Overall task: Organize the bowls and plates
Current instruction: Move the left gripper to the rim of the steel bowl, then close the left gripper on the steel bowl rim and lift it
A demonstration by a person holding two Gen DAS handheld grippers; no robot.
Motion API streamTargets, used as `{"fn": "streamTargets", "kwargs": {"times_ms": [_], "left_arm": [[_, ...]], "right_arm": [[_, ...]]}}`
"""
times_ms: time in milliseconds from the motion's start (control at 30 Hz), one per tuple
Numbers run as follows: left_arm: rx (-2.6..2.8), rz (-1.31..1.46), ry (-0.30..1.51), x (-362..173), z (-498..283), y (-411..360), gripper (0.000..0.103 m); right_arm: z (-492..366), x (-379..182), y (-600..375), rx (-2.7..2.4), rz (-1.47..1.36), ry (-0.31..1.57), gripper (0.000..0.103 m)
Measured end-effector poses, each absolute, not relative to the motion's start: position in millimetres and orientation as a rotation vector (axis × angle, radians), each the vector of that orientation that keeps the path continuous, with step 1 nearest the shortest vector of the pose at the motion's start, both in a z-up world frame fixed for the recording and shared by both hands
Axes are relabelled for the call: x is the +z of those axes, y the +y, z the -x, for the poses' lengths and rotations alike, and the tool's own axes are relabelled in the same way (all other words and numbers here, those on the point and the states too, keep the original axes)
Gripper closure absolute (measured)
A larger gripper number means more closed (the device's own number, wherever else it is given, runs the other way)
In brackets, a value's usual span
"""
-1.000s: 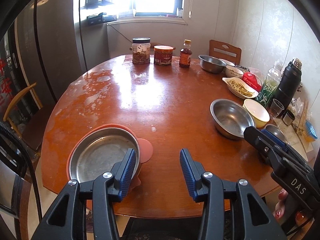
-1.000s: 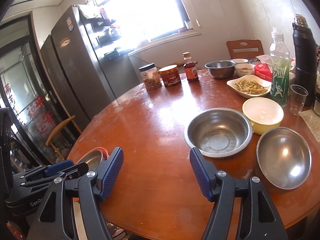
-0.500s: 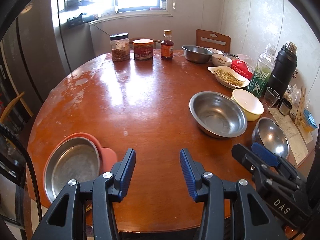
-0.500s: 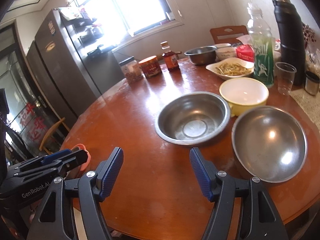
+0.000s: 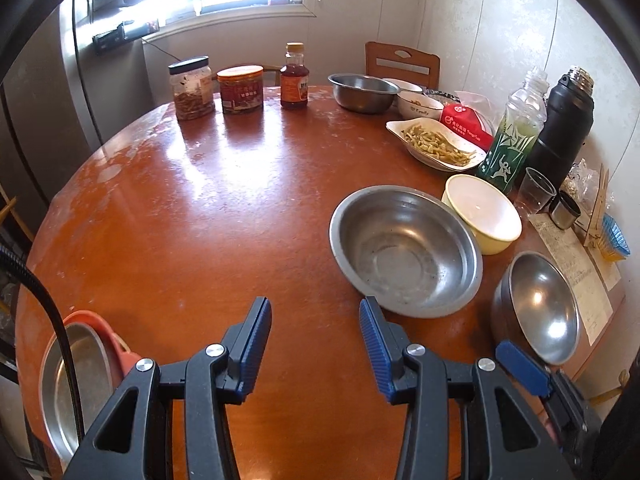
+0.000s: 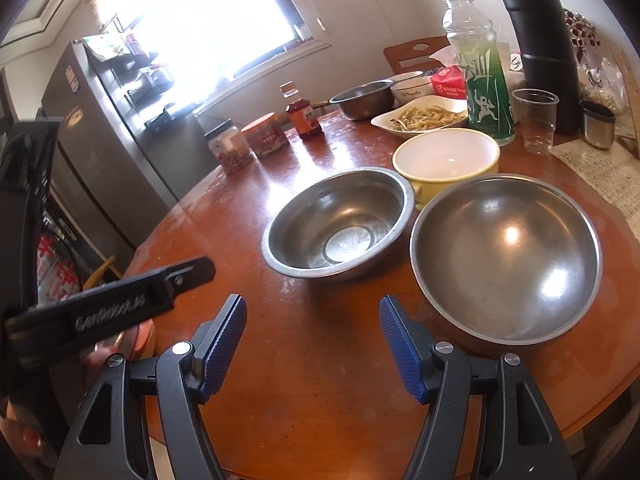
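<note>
Steel plate (image 5: 76,376) cut off by frame edge, cable crossing; both claws open, empty.

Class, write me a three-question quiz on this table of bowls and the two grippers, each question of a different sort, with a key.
1. True or false: the left gripper is shut on the flat-bottomed steel bowl.
2. Which bowl sits between the flat-bottomed steel bowl and the green bottle? A) yellow bowl B) round steel bowl C) a glass bowl
3. Fill in: the steel plate at the table's near left edge rests on an ______ plate.

Key: 1 false, both grippers are open and empty; 2 A; 3 orange.
</note>
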State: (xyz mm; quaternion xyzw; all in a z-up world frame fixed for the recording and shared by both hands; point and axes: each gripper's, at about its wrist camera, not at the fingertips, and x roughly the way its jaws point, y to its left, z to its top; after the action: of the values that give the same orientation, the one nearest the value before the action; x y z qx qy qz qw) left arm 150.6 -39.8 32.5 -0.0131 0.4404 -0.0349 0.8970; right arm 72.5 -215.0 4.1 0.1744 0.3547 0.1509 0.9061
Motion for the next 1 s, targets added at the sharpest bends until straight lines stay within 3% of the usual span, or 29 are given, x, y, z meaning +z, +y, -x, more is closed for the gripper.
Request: {"fn": "streamTargets", "kwargs": {"times_ms": [633, 867, 1000], "left_arm": [[-0.17, 0.145, 1.093, -19.9, -221.0, -55.2, 0.057], [-0.208, 0.193, 1.102, -23.1, -222.8, -55.3, 0.077], [-0.209, 0.175, 1.1, -21.8, -222.5, -55.0, 0.079]], "right_arm": [[-81.2, 10.7, -221.5, 0.318, -0.301, 0.702, 0.032], [-80.2, 20.6, -223.5, 0.314, -0.289, 0.672, 0.032], [-88.5, 25.6, -231.3, 0.295, -0.299, 0.662, 0.032]]}}
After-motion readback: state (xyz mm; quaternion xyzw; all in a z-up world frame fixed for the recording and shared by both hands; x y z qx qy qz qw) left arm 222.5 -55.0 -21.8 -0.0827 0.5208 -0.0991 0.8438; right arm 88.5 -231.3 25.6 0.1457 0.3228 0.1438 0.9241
